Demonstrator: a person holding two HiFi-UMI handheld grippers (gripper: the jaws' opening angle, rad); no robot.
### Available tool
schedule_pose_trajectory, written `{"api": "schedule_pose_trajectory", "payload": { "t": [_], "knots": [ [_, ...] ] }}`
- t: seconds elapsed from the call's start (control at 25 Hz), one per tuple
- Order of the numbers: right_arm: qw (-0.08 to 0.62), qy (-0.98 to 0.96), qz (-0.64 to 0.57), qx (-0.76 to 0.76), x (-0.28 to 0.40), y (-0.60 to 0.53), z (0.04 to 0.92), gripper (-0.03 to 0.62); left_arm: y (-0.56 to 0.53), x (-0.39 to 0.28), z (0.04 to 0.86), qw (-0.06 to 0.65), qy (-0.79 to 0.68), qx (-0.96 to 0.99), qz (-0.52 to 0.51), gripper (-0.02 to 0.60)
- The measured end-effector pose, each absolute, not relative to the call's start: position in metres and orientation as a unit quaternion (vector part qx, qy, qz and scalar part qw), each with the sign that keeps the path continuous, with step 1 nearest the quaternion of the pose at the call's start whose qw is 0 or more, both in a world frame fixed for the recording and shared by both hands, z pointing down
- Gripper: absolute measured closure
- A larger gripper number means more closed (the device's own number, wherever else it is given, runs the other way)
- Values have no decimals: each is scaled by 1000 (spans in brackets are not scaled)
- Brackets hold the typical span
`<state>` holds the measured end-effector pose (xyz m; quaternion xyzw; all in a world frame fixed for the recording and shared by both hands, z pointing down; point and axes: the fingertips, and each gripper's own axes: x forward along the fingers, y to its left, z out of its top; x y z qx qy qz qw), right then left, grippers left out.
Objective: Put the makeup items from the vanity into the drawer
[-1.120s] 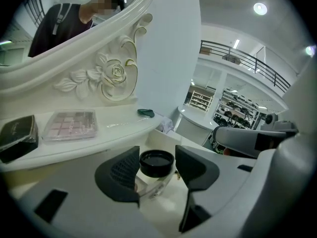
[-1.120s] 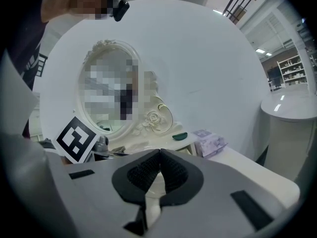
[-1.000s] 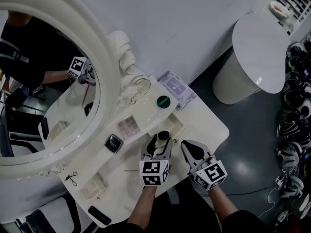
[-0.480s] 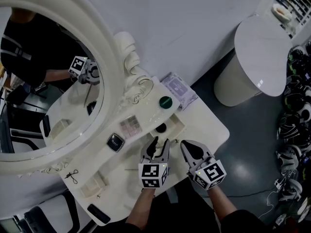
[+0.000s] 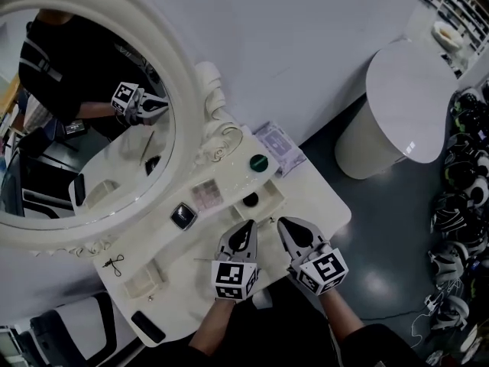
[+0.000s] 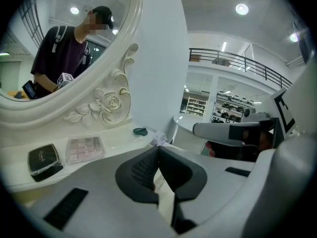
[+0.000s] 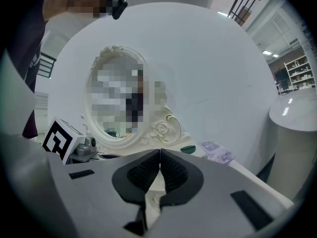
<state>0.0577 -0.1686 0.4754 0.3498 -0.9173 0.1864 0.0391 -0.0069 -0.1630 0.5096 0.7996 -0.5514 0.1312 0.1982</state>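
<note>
Lower centre, left claw [image 5: 246, 228] and right claw [image 5: 287, 225] are closed and empty, ribbed black pads [image 6: 142, 170] together above the glossy white tabletop [image 5: 325, 201]; square black compact [image 5: 182, 215] sits left.

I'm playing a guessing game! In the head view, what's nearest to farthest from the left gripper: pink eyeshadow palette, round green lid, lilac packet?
1. Pink eyeshadow palette, up-left of the left gripper.
2. Round green lid, beside the mirror frame.
3. Lilac packet, just beyond the lid.
</note>
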Motion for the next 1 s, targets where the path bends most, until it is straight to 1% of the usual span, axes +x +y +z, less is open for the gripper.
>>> {"api": "schedule_pose_trajectory", "payload": {
  "t": [0.32,0.72,1.0],
  "knots": [
    [40,-937,181,297,36,-150,466,571,-135,-32,487,182,-605,767,113,566],
    [59,-962,171,206,-31,-105,466,571,-67,-110,481,179,-696,689,97,566],
    [94,-970,159,158,-75,-62,477,571,-13,-158,489,186,-731,650,93,566]
  ]
}}
